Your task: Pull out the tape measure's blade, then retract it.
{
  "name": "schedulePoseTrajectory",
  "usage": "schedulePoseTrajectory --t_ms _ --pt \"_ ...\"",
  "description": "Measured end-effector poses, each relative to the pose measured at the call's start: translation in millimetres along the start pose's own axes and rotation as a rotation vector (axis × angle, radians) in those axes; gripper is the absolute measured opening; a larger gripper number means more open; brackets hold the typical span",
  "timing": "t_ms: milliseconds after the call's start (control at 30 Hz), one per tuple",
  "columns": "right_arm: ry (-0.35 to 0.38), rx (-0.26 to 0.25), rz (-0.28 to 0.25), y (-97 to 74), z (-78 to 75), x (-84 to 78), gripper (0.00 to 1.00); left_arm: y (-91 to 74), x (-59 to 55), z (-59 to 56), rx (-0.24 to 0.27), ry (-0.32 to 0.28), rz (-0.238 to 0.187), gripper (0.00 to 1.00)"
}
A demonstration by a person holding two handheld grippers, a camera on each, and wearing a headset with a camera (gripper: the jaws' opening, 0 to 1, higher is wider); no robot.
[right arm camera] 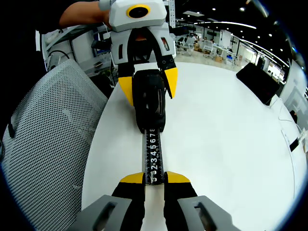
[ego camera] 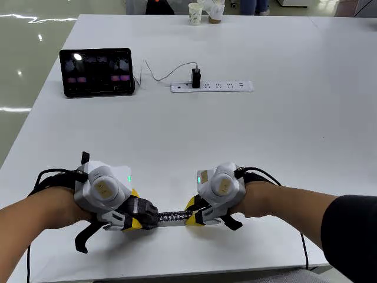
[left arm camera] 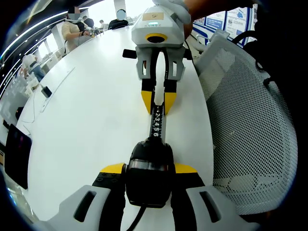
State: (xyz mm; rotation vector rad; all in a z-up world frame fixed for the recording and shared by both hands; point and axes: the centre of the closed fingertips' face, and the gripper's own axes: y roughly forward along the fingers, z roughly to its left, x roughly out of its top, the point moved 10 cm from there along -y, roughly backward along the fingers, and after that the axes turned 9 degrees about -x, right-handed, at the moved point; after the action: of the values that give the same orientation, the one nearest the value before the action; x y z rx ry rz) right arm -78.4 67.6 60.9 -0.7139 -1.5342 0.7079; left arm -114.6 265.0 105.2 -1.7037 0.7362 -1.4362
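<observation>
A black tape measure case (ego camera: 143,212) (left arm camera: 149,171) (right arm camera: 149,100) sits between the yellow-tipped jaws of my left gripper (ego camera: 136,219) (left arm camera: 149,168) (right arm camera: 148,89), which is shut on it near the table's front edge. A short length of black blade with white numerals (ego camera: 172,217) (left arm camera: 157,122) (right arm camera: 152,154) runs from the case to my right gripper (ego camera: 193,217) (right arm camera: 154,178) (left arm camera: 158,100), which is shut on the blade's end. The two grippers face each other, a few centimetres apart, low over the white table (ego camera: 235,135).
A dark tablet (ego camera: 97,71) stands at the back left. A white power strip (ego camera: 212,86) with a black plug and cable lies mid-table. Paper cups (ego camera: 195,13) stand at the far edge. A grey mesh chair (left arm camera: 245,120) (right arm camera: 43,130) is beside the front edge.
</observation>
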Motion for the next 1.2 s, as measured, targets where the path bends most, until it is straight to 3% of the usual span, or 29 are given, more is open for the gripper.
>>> schedulePoseTrajectory --t_ms 433,1200 --pt "0.0 -0.006 0.011 -5.3 -1.8 -5.8 0.11 -0.4 -0.4 0.8 0.0 -0.006 -0.013 0.3" --pt "0.013 -0.017 0.028 -18.7 -2.2 -16.6 0.11 -0.4 0.6 0.9 -0.009 0.016 0.007 0.3"
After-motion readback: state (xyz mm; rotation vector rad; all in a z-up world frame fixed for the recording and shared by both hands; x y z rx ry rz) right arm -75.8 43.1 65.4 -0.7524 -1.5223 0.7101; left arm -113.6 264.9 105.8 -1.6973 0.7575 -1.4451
